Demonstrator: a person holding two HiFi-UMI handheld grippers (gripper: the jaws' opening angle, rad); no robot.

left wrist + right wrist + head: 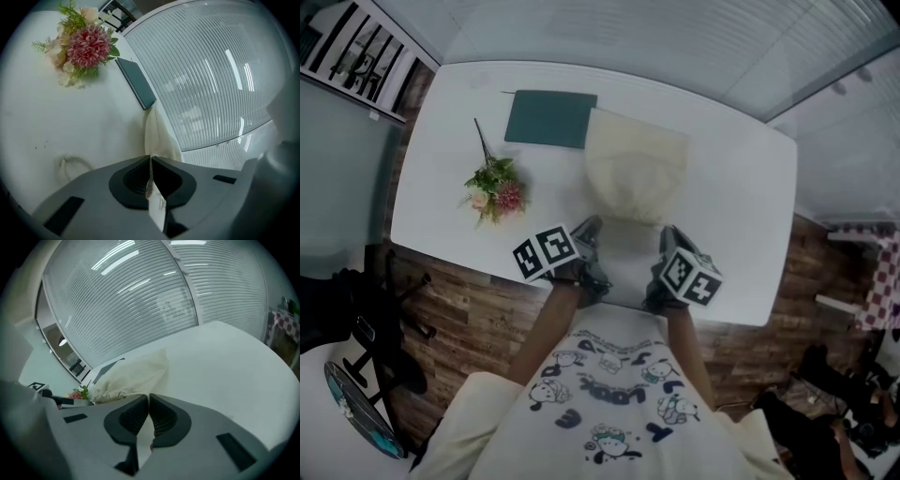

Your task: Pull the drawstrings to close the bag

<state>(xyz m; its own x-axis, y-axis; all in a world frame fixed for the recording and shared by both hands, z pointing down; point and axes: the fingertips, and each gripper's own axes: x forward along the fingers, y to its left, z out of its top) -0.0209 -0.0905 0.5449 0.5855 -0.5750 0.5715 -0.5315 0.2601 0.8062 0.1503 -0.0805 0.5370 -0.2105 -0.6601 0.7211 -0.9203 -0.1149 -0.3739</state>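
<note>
A cream drawstring bag (634, 174) lies flat on the white table (741, 216), its mouth toward me. My left gripper (590, 227) sits just off the mouth's left corner and my right gripper (668, 233) off its right corner. The left gripper view is rolled sideways: the jaws (150, 158) are shut, the bag (160, 134) rises just beyond their tips, and a loop of pale cord (70, 164) lies on the table to their left. In the right gripper view the jaws (149, 397) are shut too, with the bag (132, 373) just past them. I see no cord between either pair of pads.
A dark green notebook (551, 118) lies behind the bag on the left. A small bouquet of pink flowers (495, 192) rests at the table's left. The table's near edge (609, 300) runs just under my hands, with wooden floor below. White blinds line the far wall.
</note>
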